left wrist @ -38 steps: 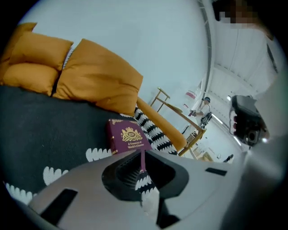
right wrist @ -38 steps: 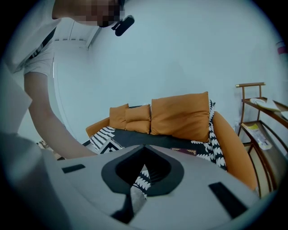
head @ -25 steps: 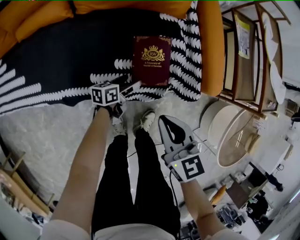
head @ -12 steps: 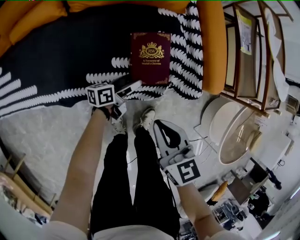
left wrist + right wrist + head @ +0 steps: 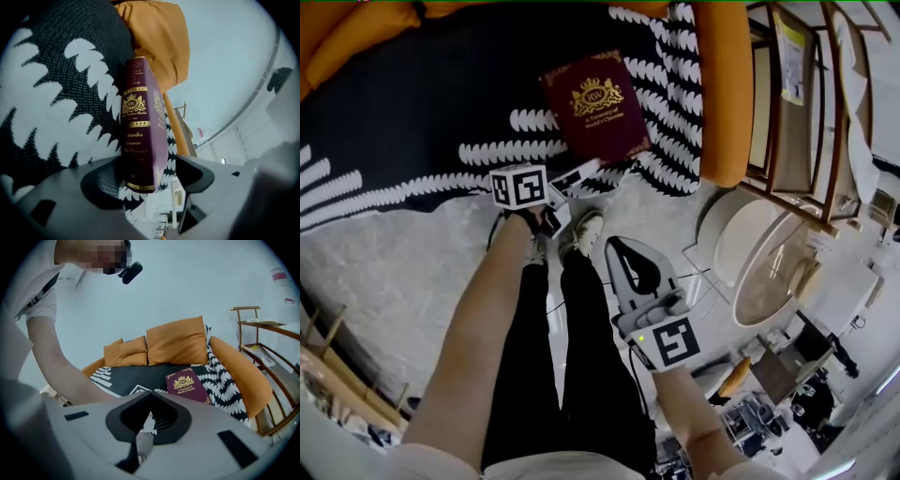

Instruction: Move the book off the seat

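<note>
Your left hand-held gripper (image 5: 581,174) is at the near edge of the seat (image 5: 431,84). Its jaws are apart, one on each side of the near end of the maroon book (image 5: 138,126), and a gap shows beside the right jaw. The book lies askew on the black-and-white throw (image 5: 516,150), near the orange sofa arm (image 5: 720,94) on the right. Your right hand-held gripper (image 5: 620,247) is over the floor (image 5: 394,253) beside your legs, with its jaws closed together on nothing.

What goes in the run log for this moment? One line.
left gripper: jaws straddle book corner, gap one side | right gripper: shut, empty | book on seat
</note>
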`<state>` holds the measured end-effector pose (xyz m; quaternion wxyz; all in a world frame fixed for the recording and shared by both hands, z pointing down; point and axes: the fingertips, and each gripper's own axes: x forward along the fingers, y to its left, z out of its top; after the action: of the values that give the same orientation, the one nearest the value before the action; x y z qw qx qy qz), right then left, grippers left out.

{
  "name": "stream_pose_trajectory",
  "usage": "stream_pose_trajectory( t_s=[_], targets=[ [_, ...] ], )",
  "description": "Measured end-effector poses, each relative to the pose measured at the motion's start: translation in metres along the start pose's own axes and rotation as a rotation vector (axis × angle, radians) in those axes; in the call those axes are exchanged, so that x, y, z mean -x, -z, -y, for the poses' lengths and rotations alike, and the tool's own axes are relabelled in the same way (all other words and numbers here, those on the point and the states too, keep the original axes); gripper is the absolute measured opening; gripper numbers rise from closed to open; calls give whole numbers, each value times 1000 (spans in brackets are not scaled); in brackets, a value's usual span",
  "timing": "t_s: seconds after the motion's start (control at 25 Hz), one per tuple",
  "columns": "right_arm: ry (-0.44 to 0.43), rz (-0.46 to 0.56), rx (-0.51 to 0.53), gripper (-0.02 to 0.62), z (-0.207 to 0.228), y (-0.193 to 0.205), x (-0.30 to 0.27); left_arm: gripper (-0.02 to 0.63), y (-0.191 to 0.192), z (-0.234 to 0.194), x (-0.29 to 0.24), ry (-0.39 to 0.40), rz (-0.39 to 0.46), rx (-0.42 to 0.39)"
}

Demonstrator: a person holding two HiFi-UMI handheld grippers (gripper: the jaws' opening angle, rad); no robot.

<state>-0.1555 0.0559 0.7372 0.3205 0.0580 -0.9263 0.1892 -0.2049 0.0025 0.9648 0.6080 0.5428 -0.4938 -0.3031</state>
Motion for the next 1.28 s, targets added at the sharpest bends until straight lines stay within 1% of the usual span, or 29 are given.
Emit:
stream_pose_trajectory(
  t_s=[0.04, 0.12, 0.2, 0.28, 0.44, 0.64, 0.76, 0.92, 1.0, 1.12, 1.28],
  targets=[
    [2, -5, -4, 22, 2, 2, 1, 345, -2, 0, -5, -6, 24, 21],
    [5, -12, -14, 22, 7, 4, 3, 254, -5, -3, -13, -32, 62, 50],
    [13, -17, -23, 21, 14, 5, 5, 247, -7, -3, -16, -31, 88, 60],
    [20, -20, -24, 21, 20, 7, 7, 236, -6, -1, -13, -3, 104, 75],
    [26, -10, -25, 21, 29, 5, 11, 219, 1, -1, 8, 11, 147, 132],
    [36, -9, -31, 23, 34, 3, 16, 216, 12, 16, 14, 101, 173, 139],
    [38, -7, -26, 21, 32, 1, 22, 216, 12, 30, 17, 124, 171, 135],
    [54, 28, -29, 21, 26, -12, 30, 216, 9, 48, 24, 110, 134, 79],
    [70, 46, -32, 21, 23, -22, 35, 216, 7, 59, 26, 114, 117, 64],
    [95, 77, -28, 22, 20, -39, 46, 216, 4, 79, 29, 126, 106, 62],
    [143, 105, -42, 21, 16, -56, 79, 216, 13, 116, 33, 136, 77, 49]
  ],
)
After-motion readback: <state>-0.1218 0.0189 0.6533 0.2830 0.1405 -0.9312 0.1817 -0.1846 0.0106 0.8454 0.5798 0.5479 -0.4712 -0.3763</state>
